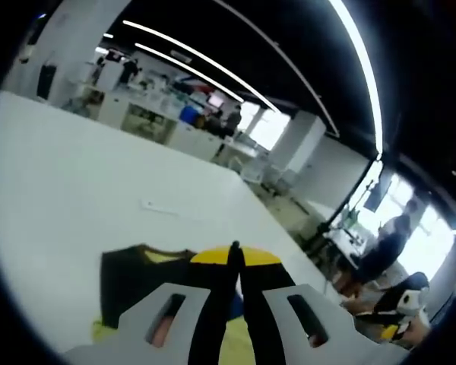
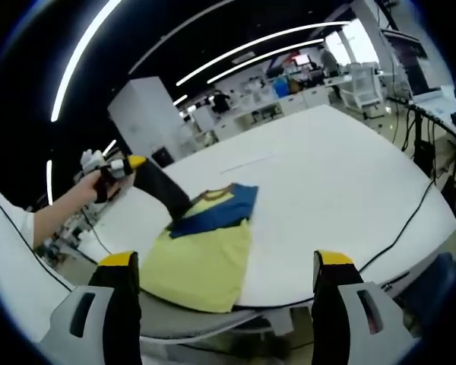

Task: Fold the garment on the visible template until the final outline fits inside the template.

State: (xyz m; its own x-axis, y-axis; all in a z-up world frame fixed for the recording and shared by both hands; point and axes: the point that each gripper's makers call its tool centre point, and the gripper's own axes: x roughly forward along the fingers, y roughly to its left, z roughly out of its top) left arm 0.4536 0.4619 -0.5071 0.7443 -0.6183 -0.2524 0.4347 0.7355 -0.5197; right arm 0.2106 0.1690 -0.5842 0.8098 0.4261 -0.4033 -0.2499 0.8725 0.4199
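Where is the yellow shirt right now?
In the right gripper view the yellow shirt lies near the white table's near edge, left of centre. The left gripper pinches its dark sleeve, lifting it up to the left.

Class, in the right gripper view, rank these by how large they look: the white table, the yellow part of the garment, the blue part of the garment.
1. White table, largest.
2. Yellow part of the garment.
3. Blue part of the garment, smallest; it lies farther from the camera, so its true size against the yellow is uncertain.
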